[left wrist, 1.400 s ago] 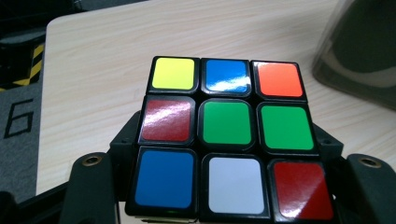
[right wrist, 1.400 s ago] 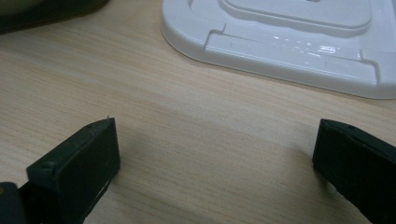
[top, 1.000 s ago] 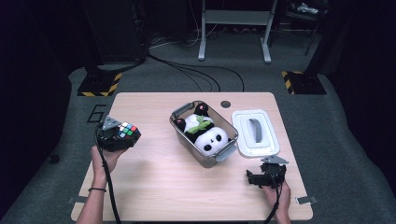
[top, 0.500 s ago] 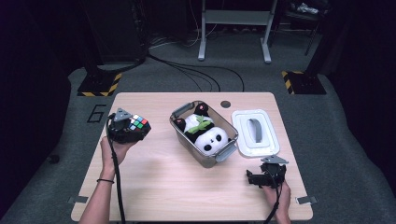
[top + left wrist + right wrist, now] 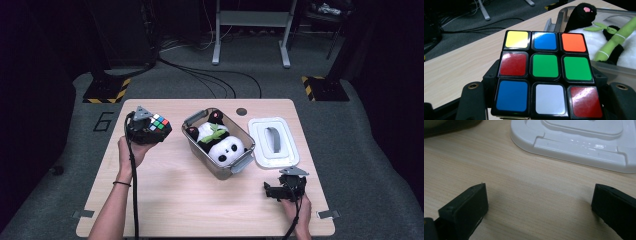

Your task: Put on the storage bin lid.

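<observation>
currently: transport step, cube going to the box, judging by the layout.

near first. right gripper (image 5: 272, 192) sits low on the near right of the table (image 5: 200, 210), jaws wide apart, nothing between them, bare wood under them in the right gripper view. just beyond it lies the white lid (image 5: 273, 142), flat, off the box, grey handle running near-to-far.

mid left: left gripper (image 5: 159, 131) has its jaws clamped on opposite sides of the rubik's cube (image 5: 159, 123), held clear above the left part of the table, well left of the box and not touching it. jaws roughly half spread, set by the cube's width. in the left gripper view the upward face has a green centre, yellow/blue/orange along the far row.

orientation: a cube has no long axis, so only tilt counts. coloured face points up and slightly toward the camera, cube rotated a bit against the table edges.

centre: clear storage box (image 5: 199, 146), open, its long axis running diagonally from far left to near right. a plush panda (image 5: 225, 148) with green bamboo takes most of it, head at the near-right end.

next move, my read: carry right over the rim, find free room beside the panda, probably the far-left corner, lower, release. tight fit; cube may end up resting on the plush.
</observation>
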